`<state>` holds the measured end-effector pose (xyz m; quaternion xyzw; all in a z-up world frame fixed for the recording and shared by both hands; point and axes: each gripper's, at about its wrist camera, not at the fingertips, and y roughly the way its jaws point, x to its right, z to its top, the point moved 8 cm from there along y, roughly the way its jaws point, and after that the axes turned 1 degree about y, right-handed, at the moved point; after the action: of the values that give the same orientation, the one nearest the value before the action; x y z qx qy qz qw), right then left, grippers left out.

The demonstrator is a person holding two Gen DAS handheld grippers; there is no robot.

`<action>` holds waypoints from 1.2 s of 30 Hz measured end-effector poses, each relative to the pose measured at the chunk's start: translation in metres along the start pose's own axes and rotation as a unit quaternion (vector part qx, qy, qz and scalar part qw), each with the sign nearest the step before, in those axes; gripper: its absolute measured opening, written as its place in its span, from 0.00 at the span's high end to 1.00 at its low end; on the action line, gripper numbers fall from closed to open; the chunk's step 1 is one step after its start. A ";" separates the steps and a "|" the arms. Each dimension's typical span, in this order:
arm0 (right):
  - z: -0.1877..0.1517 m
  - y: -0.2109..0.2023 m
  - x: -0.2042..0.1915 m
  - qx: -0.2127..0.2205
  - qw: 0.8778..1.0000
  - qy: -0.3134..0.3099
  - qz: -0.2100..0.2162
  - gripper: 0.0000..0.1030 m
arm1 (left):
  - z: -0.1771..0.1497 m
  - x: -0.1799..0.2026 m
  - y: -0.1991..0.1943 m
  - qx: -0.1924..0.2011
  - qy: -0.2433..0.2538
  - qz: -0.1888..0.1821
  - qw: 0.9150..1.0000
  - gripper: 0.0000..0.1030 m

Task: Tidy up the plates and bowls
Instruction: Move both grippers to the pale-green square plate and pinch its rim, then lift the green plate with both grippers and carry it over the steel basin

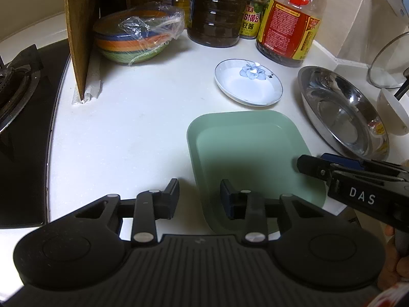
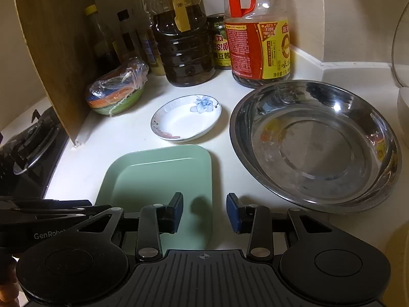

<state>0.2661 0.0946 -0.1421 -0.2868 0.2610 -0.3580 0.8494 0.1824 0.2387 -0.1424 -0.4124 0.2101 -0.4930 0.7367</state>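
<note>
Right gripper (image 1: 363, 179) body read "DAS" in white, left wrist view. Left gripper (image 2: 46, 220) body showed "GenRobo…", rest cut off, right wrist view. Small jar (image 2: 221, 48) label had "豆酱". Big red-handled bottle (image 2: 258, 41) label showed "净含量", other print too small. Dark oil jug (image 2: 181, 38) carried a handwritten yellow tag, illegible.

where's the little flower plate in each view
Left wrist view: the flower plate sits right of centre in the upper half, beyond the green tray.
Right wrist view: the flower plate sits left of centre, again just beyond the green tray.
Shared landmark: the steel bowl lies to the plate's right in both.
</note>
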 end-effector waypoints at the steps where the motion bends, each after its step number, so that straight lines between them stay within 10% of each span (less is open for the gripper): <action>1: 0.000 0.001 0.000 0.000 1.000 -0.002 -0.001 0.65 | 0.000 0.000 0.001 -0.001 -0.001 -0.002 1.000 0.72; 19: -0.002 0.003 -0.002 0.001 1.000 -0.020 0.004 0.96 | -0.001 -0.001 0.000 0.006 -0.016 0.005 1.000 0.92; 36: 0.012 -0.031 0.001 0.039 0.999 -0.013 -0.005 0.96 | 0.019 0.021 -0.030 0.044 0.011 -0.009 0.999 0.94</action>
<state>0.2604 0.0793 -0.1125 -0.2592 0.2345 -0.3685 0.8614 0.1885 0.2218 -0.1053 -0.3759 0.1925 -0.5126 0.7476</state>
